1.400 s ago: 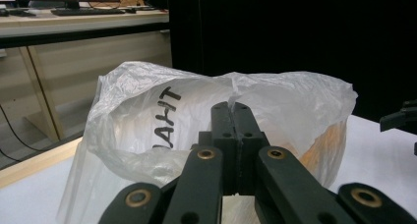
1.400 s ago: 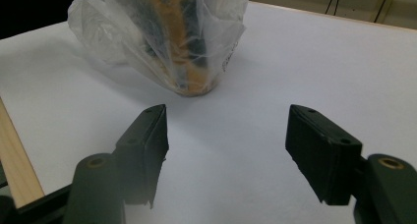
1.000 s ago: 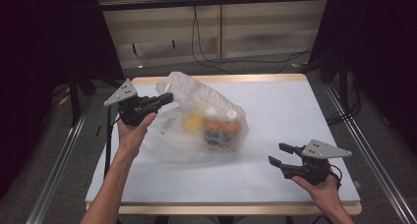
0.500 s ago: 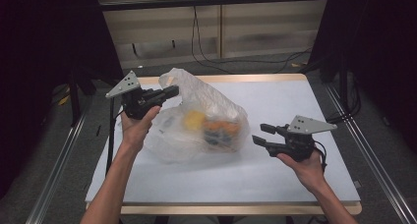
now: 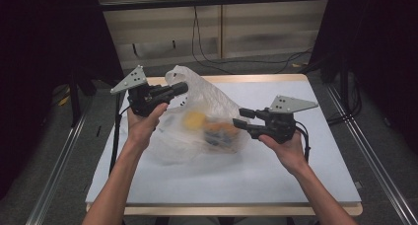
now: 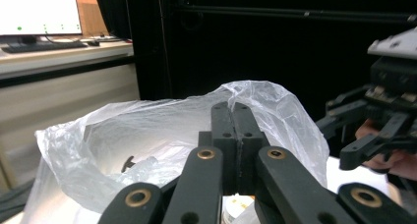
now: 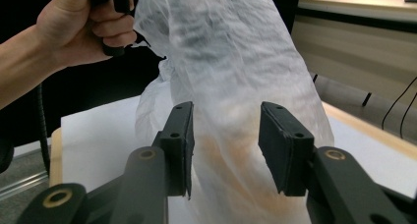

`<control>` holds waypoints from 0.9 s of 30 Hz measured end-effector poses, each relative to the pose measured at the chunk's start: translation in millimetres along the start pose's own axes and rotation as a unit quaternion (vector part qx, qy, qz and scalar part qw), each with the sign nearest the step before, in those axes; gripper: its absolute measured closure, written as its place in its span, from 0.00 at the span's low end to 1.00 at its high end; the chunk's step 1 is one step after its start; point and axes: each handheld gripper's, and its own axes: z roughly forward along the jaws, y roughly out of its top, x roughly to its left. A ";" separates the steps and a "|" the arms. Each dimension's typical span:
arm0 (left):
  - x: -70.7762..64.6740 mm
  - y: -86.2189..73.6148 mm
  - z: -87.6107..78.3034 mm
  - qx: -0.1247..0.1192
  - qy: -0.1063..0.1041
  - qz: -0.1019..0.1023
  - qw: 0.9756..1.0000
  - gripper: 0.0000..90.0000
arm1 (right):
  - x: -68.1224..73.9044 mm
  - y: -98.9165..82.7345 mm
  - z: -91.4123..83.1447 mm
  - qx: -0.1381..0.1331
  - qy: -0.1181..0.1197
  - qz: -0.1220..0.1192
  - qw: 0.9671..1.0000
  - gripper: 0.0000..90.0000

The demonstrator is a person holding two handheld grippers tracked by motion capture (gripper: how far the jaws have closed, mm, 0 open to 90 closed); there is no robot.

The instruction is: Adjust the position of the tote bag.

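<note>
A translucent plastic bag (image 5: pixel 207 111) lies on the white table (image 5: pixel 296 175) with a yellow item (image 5: pixel 194 120) and orange items (image 5: pixel 222 131) inside. My left gripper (image 5: pixel 183 89) is shut on the bag's top edge and holds it up off the table. In the left gripper view the shut jaws (image 6: pixel 236 108) stand against the bag's rim (image 6: pixel 147 121). My right gripper (image 5: pixel 240 117) is at the bag's right side and its jaws have just been closing. In the right gripper view the bag (image 7: pixel 231 62) bulges between the parted pads (image 7: pixel 179 135), which do not visibly press it.
The table has a wooden rim (image 5: pixel 236 79). Metal rails (image 5: pixel 367 151) run along the floor on both sides. Cables (image 5: pixel 212 57) hang behind the table. A lit monitor (image 6: pixel 39 10) stands on a desk in the left gripper view.
My right gripper has moved left and up from the table's front right to the bag's side, with its jaws narrower. The left gripper has lifted the bag's top a little.
</note>
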 end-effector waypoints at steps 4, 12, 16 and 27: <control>-3.7 3.6 5.7 0.002 -0.003 0.003 1.000 1.00 | 3.8 14.0 9.7 -0.001 0.003 -0.016 1.000 0.56; -9.0 15.0 13.3 0.008 -0.011 0.021 1.000 1.00 | 7.9 40.5 31.9 -0.005 0.017 -0.032 0.999 0.46; -11.6 21.4 17.2 0.005 -0.016 0.023 1.000 1.00 | 14.8 57.2 45.2 -0.008 0.021 -0.045 0.999 0.47; -15.7 33.7 22.7 0.002 -0.028 0.031 0.999 1.00 | 7.8 74.1 64.6 -0.002 0.029 -0.044 0.999 0.58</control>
